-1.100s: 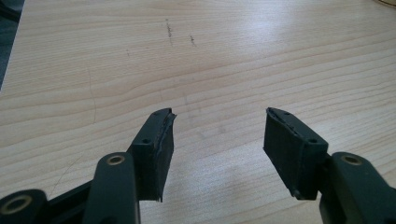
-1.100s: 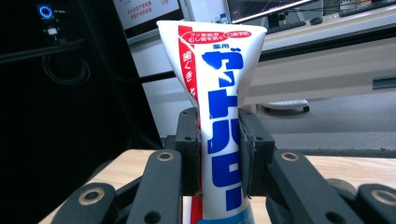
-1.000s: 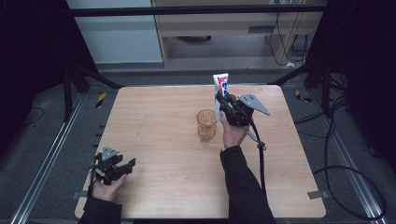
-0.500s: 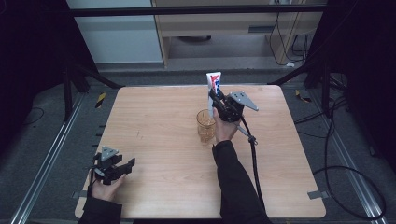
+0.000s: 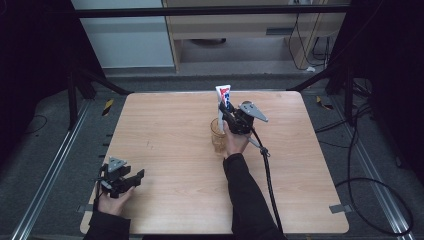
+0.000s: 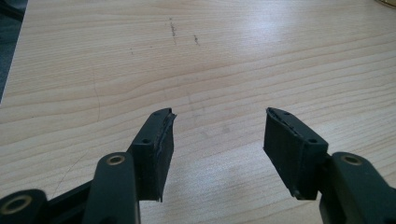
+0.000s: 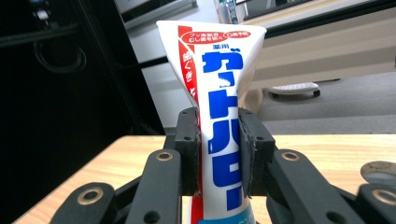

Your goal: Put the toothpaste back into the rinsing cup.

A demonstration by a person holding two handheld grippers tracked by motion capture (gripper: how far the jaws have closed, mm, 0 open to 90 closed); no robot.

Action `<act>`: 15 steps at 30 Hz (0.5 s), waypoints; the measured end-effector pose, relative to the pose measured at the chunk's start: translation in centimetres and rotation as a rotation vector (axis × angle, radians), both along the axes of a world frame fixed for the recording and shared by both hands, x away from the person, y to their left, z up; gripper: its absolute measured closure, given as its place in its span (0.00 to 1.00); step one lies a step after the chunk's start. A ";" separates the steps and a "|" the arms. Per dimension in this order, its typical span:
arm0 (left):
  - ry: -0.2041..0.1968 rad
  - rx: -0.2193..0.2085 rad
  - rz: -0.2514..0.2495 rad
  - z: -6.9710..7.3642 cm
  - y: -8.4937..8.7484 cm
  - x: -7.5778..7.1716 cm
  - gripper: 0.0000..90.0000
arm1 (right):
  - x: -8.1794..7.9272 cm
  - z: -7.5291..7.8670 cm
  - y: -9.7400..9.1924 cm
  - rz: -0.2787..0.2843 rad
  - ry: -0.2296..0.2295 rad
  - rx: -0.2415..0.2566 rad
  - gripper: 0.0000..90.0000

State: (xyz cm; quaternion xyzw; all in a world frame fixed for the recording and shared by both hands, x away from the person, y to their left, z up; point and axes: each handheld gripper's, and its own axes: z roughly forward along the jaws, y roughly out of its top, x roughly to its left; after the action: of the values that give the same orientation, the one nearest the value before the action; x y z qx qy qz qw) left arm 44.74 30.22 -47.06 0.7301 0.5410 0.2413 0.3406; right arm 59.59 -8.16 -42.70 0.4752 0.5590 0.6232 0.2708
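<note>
The right gripper (image 5: pixel 226 111) clamps the white toothpaste tube with blue letters (image 7: pixel 223 140) upright above the clear amber glass cup (image 5: pixel 218 134). Keep the tube vertical and centred over the cup when lowering. The left gripper (image 6: pixel 217 140) is wide open over the wooden worktop (image 5: pixel 170 130).

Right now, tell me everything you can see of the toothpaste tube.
The tube is white soft plastic with large blue lettering down its front, a red stripe along one side with white characters, and a pale blue band low down. It stands upright, flat crimped end on top, flaring wide there; its cap end is out of sight. The right gripper clamps it on both sides around mid-body, and nothing else touches it. In the high view it is held above the table, just behind the amber cup.
</note>
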 end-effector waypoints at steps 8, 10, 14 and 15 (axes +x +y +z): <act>-0.001 0.001 0.000 0.0 0.0 0.0 0.46 | 0.0 -0.6 0.8 0.016 0.012 -0.050 0.80; -0.001 0.000 0.000 0.0 0.0 0.0 0.46 | 0.0 -0.8 0.9 0.019 0.016 -0.056 0.80; -0.002 0.000 0.000 0.0 0.0 0.0 0.46 | -0.1 -1.0 1.1 0.024 0.021 -0.073 0.79; -0.001 0.000 0.000 0.0 0.0 -0.1 0.46 | -0.2 -1.1 1.1 0.026 0.021 -0.079 0.79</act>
State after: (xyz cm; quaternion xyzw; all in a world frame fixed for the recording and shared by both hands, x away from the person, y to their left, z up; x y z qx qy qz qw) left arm 44.68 30.21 -47.01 0.7300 0.5407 0.2417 0.3412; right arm 59.39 -7.01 -43.76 0.4631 0.5922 0.5991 0.2754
